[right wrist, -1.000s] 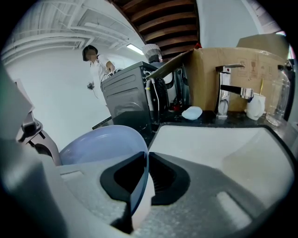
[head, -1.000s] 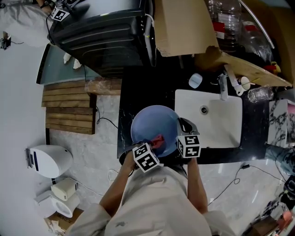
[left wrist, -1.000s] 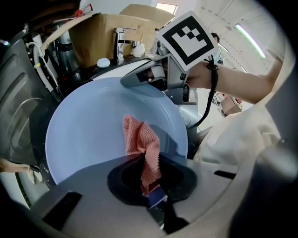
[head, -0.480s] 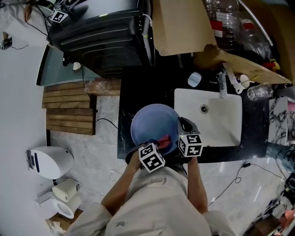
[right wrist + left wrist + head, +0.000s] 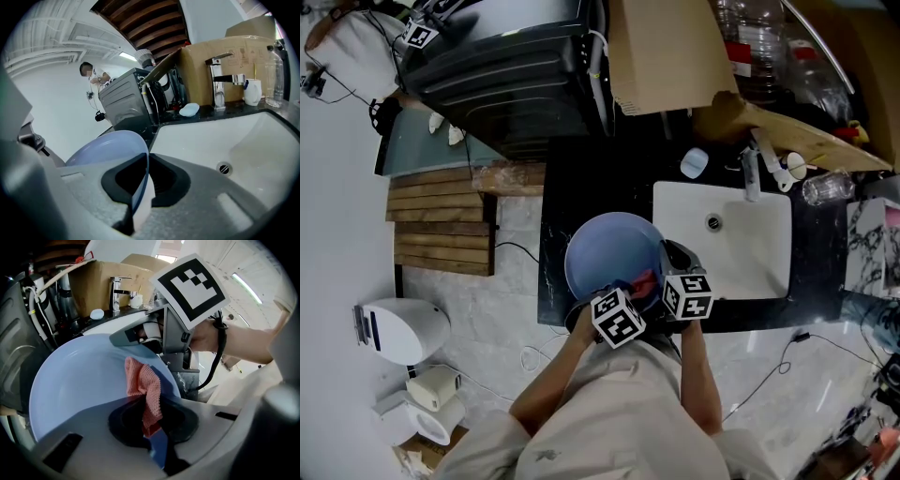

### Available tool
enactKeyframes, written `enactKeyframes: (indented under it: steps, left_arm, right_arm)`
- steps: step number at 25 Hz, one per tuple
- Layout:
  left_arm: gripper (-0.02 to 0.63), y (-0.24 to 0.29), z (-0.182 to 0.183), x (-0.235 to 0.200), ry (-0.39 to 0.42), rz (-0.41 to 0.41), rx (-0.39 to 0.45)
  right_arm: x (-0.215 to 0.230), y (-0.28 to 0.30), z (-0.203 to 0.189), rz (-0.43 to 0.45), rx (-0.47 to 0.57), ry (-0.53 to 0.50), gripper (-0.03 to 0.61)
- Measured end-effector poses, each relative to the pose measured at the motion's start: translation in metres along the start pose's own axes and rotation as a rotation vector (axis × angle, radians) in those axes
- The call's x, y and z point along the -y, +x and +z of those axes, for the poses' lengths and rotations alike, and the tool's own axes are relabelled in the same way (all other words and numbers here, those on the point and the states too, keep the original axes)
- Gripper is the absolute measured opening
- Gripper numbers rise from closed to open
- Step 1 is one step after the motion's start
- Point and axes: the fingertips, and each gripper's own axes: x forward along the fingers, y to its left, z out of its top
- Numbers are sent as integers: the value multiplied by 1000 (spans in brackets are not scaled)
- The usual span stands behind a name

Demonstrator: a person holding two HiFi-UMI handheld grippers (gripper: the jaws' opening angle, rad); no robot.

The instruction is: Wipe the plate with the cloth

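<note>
Over a dark counter [image 5: 581, 192], right gripper [image 5: 140, 180] clamps blue plate [image 5: 79, 385] steady by its rim; left gripper [image 5: 152, 427] pinches pink cloth [image 5: 143, 383] against it.

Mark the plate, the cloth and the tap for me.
plate [image 5: 605, 251]: head view, on its bare blue inner face.
cloth [image 5: 143, 379]: left gripper view, on the pink fold lying against the plate.
tap [image 5: 218, 89]: right gripper view, on its upright metal column.

A kitchen corner: white sink [image 5: 761, 264], tap [image 5: 753, 174], black counter [image 5: 617, 178], bottles [image 5: 759, 42], cardboard box [image 5: 666, 52]
</note>
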Motion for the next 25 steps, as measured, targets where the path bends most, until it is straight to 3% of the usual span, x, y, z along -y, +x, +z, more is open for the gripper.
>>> enactKeyframes:
  steps: [25]
  left_arm:
    - [34,5,45,-40,-55,126,134]
  right_arm:
    - [-1,1,0,52,-5,37,23]
